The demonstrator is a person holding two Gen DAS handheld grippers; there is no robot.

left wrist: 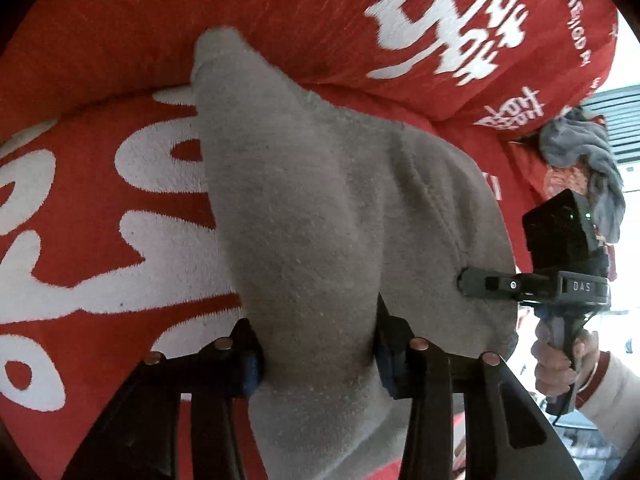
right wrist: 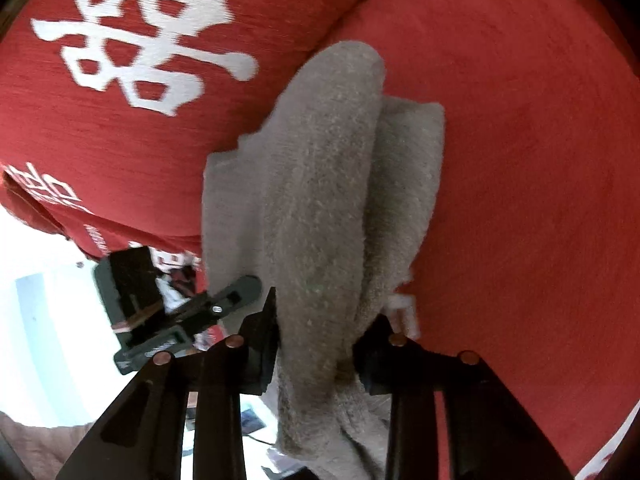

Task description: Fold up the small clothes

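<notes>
A small grey fleece garment [left wrist: 312, 200] hangs bunched over a red surface. In the left wrist view my left gripper [left wrist: 320, 360] is shut on its lower part, the fabric squeezed between both pads. My right gripper [left wrist: 466, 280] comes in from the right, and its tip bites the garment's right edge. In the right wrist view the same grey garment [right wrist: 320, 180] runs up as a folded roll, with my right gripper [right wrist: 320, 344] shut on it. My left gripper [right wrist: 248, 284] shows at the left, beside the cloth.
A red cover with large white characters [left wrist: 100, 220] lies under the garment, and a red cushion [left wrist: 280, 8] with white print rises behind it. Another grey garment [left wrist: 580, 152] lies crumpled at the far right. A hand [left wrist: 560, 360] holds the right gripper's handle.
</notes>
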